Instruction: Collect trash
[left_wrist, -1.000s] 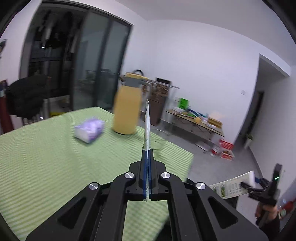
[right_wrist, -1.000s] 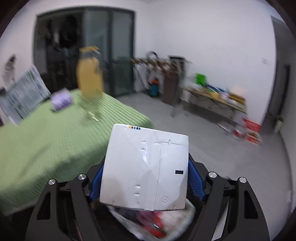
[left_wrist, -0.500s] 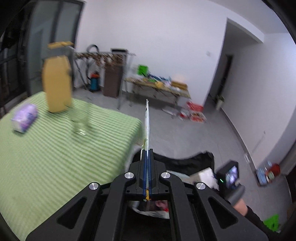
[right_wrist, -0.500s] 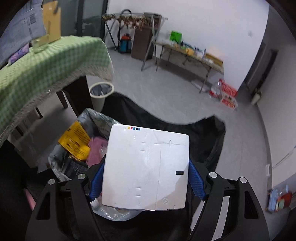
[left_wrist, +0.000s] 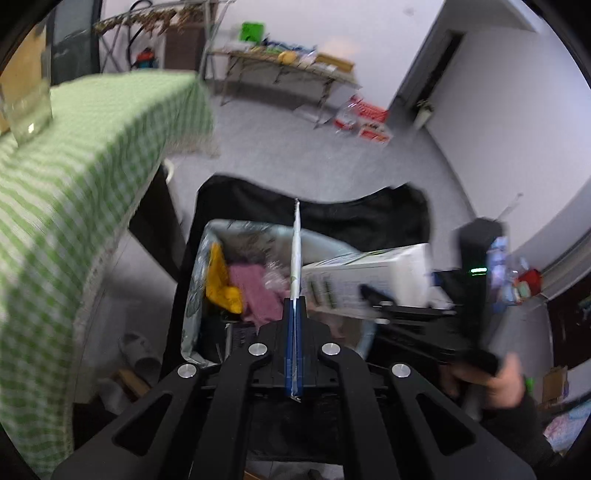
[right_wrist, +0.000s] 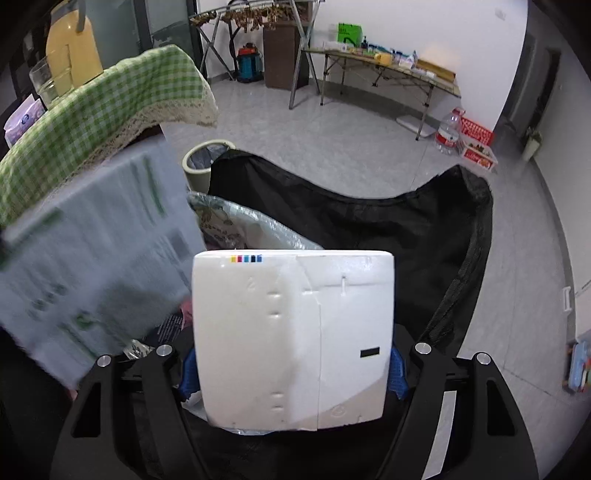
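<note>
Only right wrist: leaflet (right_wrist: 96, 266) face, white carton (right_wrist: 295, 339)

Two grippers (left_wrist: 294, 325) (right_wrist: 291, 365), one white carton (right_wrist: 293, 339), one flat printed sheet (left_wrist: 295, 254), one black trash bag (right_wrist: 369, 221), one small bin (right_wrist: 203, 162), one glass (left_wrist: 26, 107), one yellow jug (right_wrist: 74, 55).

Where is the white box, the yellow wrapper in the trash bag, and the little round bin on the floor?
white box (right_wrist: 291, 339): right wrist view, middle of its top face.
yellow wrapper (left_wrist: 220, 286): left wrist view, its middle.
round bin (right_wrist: 207, 162): right wrist view, its front wall.
</note>
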